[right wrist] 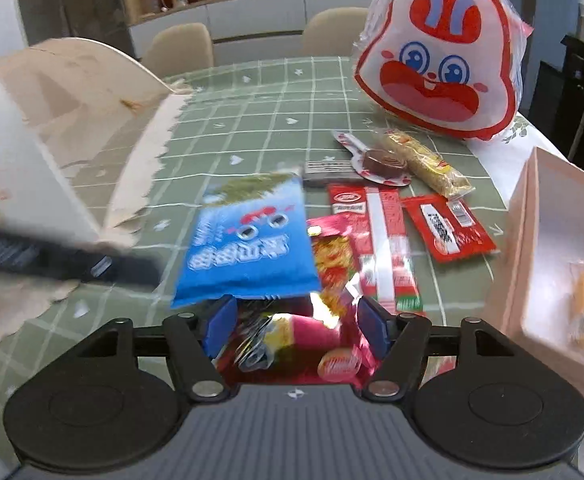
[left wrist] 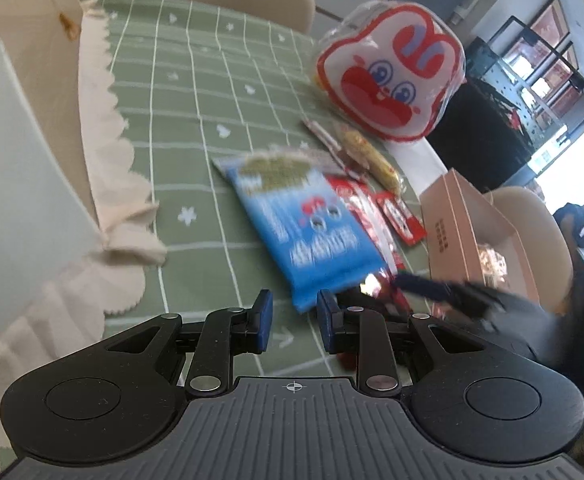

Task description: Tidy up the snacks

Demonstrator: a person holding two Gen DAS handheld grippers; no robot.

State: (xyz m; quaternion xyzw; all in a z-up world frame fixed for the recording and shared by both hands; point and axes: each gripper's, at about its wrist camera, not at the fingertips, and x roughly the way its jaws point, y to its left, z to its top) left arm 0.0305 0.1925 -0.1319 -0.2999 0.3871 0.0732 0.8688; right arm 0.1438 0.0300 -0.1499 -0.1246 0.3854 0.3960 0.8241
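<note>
A blue snack packet (left wrist: 308, 216) (right wrist: 248, 244) lies on the green checked tablecloth (left wrist: 196, 92) among several red packets (right wrist: 372, 240) and a yellow bar (right wrist: 424, 164). My left gripper (left wrist: 292, 322) is open and empty, just short of the blue packet's near corner. My right gripper (right wrist: 296, 326) is open, its fingers either side of a pink and red packet (right wrist: 312, 344) lying under it. The right gripper also shows blurred in the left wrist view (left wrist: 452, 292). The left gripper shows blurred in the right wrist view (right wrist: 52, 260).
A rabbit-face bag (right wrist: 440, 60) (left wrist: 392, 72) stands at the back right. A pink box (right wrist: 552, 260) (left wrist: 476, 232) with a snack inside stands at the right. A white cloth-like wrap (right wrist: 72, 128) lies at the left. Chairs stand beyond the table.
</note>
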